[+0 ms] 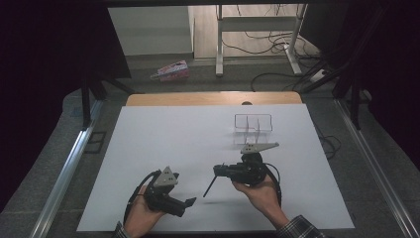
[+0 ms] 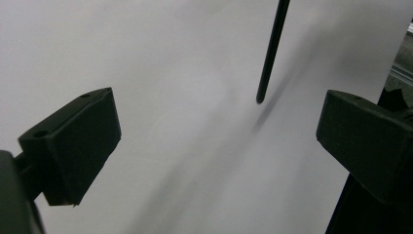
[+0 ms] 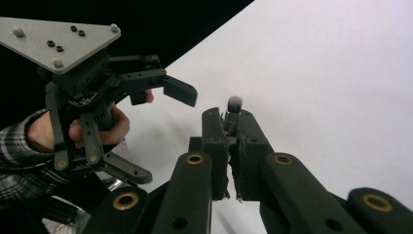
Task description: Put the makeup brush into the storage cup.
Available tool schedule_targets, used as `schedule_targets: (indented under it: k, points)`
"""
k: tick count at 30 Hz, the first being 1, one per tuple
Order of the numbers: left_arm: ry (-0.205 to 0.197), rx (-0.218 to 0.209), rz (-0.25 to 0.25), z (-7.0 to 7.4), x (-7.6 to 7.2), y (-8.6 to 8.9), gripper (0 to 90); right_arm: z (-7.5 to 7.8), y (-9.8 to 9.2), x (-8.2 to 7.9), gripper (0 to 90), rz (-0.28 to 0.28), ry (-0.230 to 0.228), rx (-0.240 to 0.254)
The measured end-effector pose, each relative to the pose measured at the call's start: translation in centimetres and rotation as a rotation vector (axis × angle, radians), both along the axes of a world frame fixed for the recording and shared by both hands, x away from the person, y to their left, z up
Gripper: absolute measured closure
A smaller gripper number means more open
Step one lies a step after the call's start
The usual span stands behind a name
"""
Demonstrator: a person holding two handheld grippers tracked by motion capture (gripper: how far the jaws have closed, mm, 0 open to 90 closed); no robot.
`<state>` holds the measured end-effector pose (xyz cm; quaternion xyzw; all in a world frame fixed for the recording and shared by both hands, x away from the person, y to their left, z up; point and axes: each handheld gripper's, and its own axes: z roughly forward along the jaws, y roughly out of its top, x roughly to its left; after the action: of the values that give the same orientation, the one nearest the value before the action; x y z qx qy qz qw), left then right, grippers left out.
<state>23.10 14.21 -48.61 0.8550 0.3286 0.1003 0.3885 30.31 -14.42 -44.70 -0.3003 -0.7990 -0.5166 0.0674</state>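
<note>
Thin black rod [image 1: 210, 186] slanting down-left from right hand-held gripper [image 1: 218, 171]

We look down on a wooden table [image 1: 148, 99] almost wholly covered by a white sheet [image 1: 163, 144], its bare edge showing along the far side. A clear, partitioned organizer [image 1: 253, 125] stands on the sheet toward the far right.

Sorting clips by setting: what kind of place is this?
Probably a lab recording station: a white-topped table ringed by dark curtains, loose black cables on the floor behind, and hand-held black grippers.
</note>
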Motion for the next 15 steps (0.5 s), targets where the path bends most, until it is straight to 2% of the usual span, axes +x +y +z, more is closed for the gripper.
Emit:
schedule_targets:
  k: [5, 15]
  points:
    - [-0.024, -0.018, 0.014, 0.0, -0.4, 0.7, 3.2, 0.2, -0.2, -0.2, 84.5, 0.000, -0.032, -0.020]
    - [-0.019, -0.018, 0.056, -0.2, -0.7, 1.9, 3.3, 0.6, -1.0, -0.3, 84.5, -0.020, -0.066, -0.028]
